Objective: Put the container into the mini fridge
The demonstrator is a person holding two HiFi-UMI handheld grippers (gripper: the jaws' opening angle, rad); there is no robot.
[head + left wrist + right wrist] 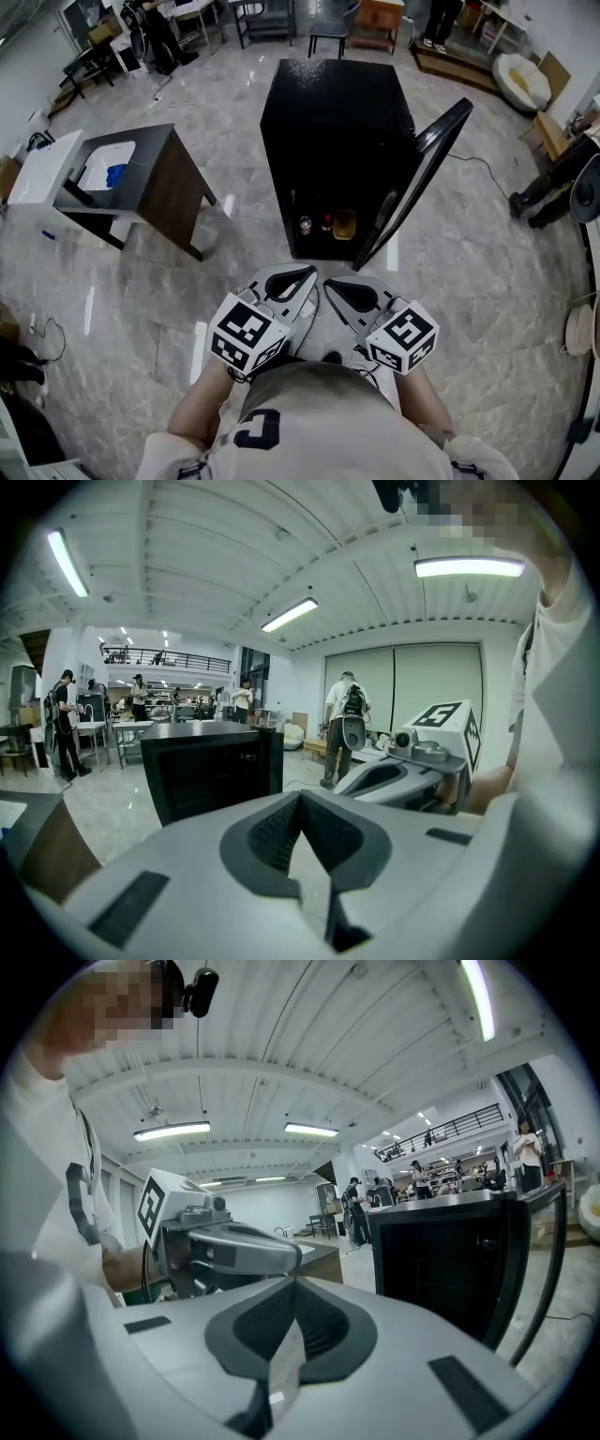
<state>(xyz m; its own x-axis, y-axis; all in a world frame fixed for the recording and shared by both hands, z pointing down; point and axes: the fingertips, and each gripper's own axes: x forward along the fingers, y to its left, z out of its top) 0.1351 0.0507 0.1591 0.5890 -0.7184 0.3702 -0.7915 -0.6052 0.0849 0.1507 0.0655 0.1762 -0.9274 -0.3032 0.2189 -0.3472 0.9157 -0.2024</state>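
Close against the person's chest [319, 422], the left tool [307, 274] and right tool [330, 282] are hanging fully closed on nothing, apparently since the amber container [344, 223] is already sitting low inside the open-doored mini fridge [337, 122].

A large open lab or workshop hall is shown: a polished stone floor [122, 309], a ribbed white ceiling [216, 555] hung with strip lights [289, 614], a railed mezzanine [164, 655], worktables [131, 726] attended by standing people [63, 726], chairs [328, 36] at the edges, and a cable [480, 159] laid loose across the floor.
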